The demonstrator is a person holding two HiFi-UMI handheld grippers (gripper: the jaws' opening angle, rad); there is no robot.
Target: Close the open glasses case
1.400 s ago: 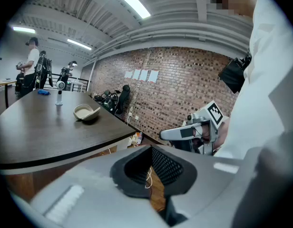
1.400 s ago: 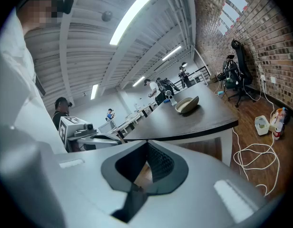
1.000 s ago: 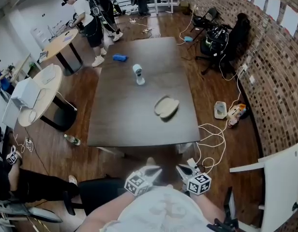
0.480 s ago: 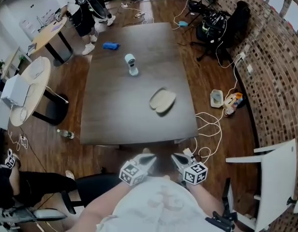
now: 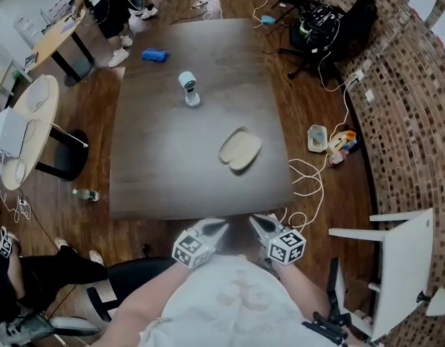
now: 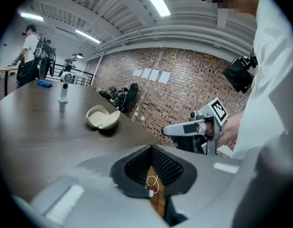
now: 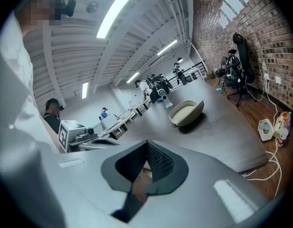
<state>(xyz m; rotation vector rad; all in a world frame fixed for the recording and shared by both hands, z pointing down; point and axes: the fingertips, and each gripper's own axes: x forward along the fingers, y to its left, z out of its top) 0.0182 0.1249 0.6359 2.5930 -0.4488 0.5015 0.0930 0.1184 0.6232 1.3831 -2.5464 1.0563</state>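
The open glasses case (image 5: 240, 150) lies on the table (image 5: 165, 176), at twelve o'clock from the left gripper (image 5: 219, 227) and right gripper (image 5: 256, 221), both clenched on nothing.

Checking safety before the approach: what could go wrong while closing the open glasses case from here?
The glasses case lies loose on the table, so a one-sided push may slide it instead of folding it. It sits toward the right edge; a shove could send it off.
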